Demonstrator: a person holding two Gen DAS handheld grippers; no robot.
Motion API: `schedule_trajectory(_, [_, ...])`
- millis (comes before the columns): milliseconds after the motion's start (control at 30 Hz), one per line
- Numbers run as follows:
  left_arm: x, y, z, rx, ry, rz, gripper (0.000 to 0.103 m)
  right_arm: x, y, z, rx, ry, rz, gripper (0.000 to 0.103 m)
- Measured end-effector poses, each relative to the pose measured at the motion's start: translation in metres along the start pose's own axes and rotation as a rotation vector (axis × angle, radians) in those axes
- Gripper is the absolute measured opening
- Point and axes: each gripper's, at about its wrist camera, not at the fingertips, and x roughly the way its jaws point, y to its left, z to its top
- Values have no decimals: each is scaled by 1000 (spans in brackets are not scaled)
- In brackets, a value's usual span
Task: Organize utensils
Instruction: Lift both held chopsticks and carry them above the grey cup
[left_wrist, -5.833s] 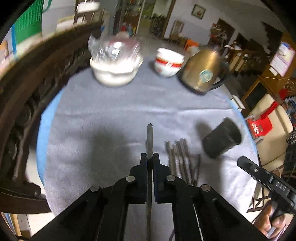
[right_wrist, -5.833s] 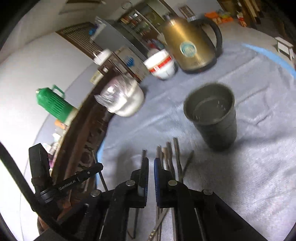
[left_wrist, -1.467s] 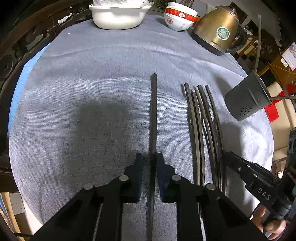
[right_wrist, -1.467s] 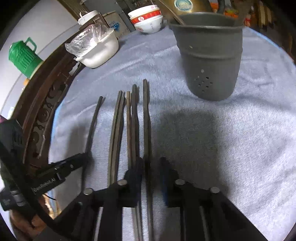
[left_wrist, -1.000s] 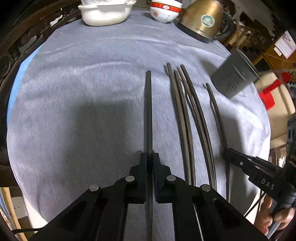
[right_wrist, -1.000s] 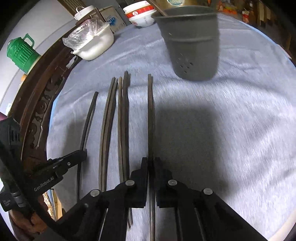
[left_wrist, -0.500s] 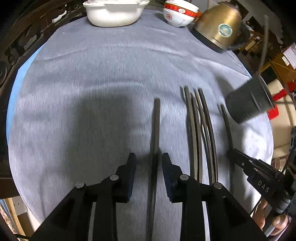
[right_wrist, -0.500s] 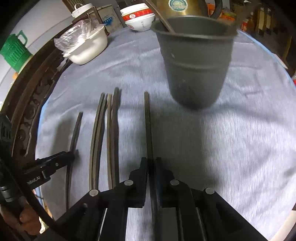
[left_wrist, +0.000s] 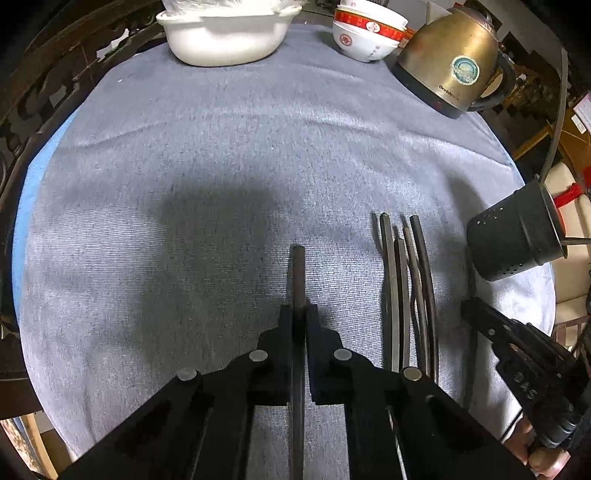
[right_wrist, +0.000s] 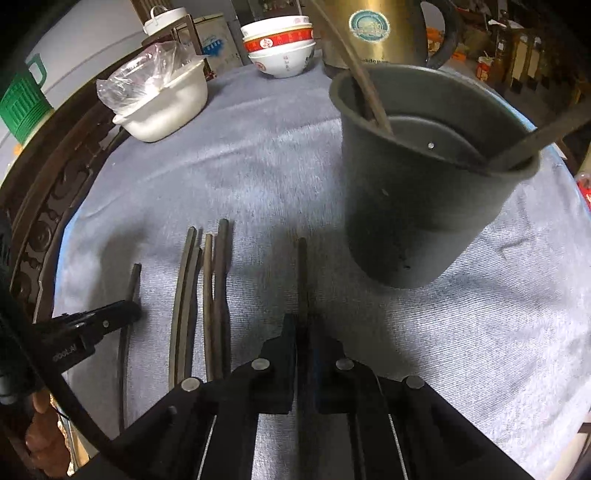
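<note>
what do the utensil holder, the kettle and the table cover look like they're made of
Utensil holder: probably matte dark grey plastic, dull surface with drain holes. Kettle: brushed metal, gold-toned sheen, black base. Table cover: grey woven cloth, with fine ribbing and soft wrinkles.

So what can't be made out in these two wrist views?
- Near ends of both held chopsticks: hidden under each claw's body, left claw, right claw.
- Bottom of the holder: its wall hides how the two chopsticks in it sit.
- Kettle: top cut off by the right view's edge.
- Hand: mostly cropped at the left view's corner.
</note>
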Motion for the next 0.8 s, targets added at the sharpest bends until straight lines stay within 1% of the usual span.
schedule_trajectory(67, [-10, -1, -2, -1, -25, -12, 7, -10, -4, -2, -2, -24, 27, 6])
schedule_trajectory(133, [-26, -4, -4, 9, -58, -21, 6, -29, -6, -3, -10, -67, 67, 6])
schedule_trajectory(233, [-62, -11, -10, 45, -130, -35, 6, -63, -9, -7, -20, -131, 135, 6])
schedule_trajectory(300, [-77, -20, -13, 63, -168, -45, 6, -85, -11, -10, -31, -178, 166, 6])
schedule_trajectory(333, [-92, -24, -17, 80, -199, -52, 6, -97, -13, -12, -35, -206, 187, 6])
schedule_trajectory(400, [-112, -28, -22, 98, -235, -60, 6, -114, -15, -16, -37, -250, 222, 6])
schedule_trajectory(533, [-150, -43, -31, 137, -314, -83, 6, -148, -19, -25, -29, -343, 274, 6])
schedule_trajectory(633, [-173, -54, -37, 164, -363, -99, 6, -171, -21, -28, -23, -412, 278, 6])
schedule_trajectory(800, [-203, -71, -30, 193, -427, -124, 6, -202, -28, -26, -7, -513, 268, 6])
